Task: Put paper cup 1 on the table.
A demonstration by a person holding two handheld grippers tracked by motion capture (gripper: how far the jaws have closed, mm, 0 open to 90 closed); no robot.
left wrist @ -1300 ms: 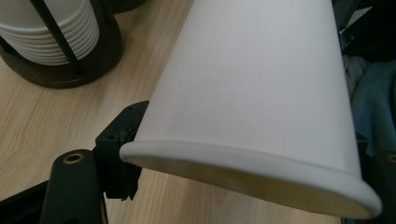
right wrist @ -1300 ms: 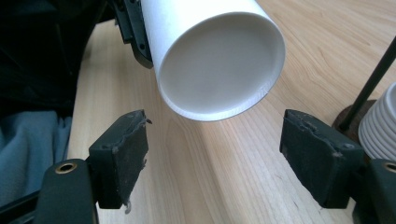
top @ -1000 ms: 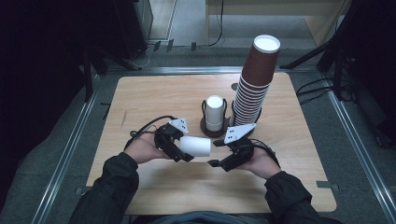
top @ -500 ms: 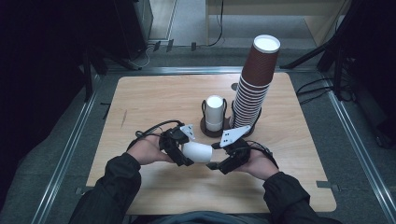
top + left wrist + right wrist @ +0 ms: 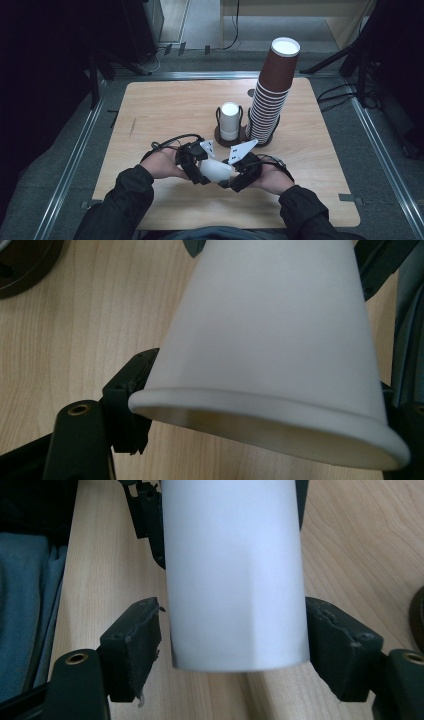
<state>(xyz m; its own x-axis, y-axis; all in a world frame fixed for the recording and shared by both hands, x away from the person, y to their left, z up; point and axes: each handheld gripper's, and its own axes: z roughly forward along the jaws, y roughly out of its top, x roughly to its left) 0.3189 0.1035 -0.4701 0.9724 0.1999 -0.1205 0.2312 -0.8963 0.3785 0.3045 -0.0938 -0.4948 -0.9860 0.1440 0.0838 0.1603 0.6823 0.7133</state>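
We see the white paper cup (image 5: 216, 170) lying on its side between our two claws, above the near part of the wooden table (image 5: 150, 115); the left gripper (image 5: 196, 169) is clamped on the cup's rim end, its jaws pressed to the wall just behind the flared lip (image 5: 270, 405); the right gripper (image 5: 239, 174) stands around the narrow base end (image 5: 235, 580), and its jaws have just been closing a little; in the right gripper view the right-hand pad sits against the cup's wall, while a thin gap shows at the left-hand pad, so its grip is not yet firm. Beyond the claws stand a second white cup in a dark holder (image 5: 230, 120) and a tall stack of brown cups (image 5: 272, 95).
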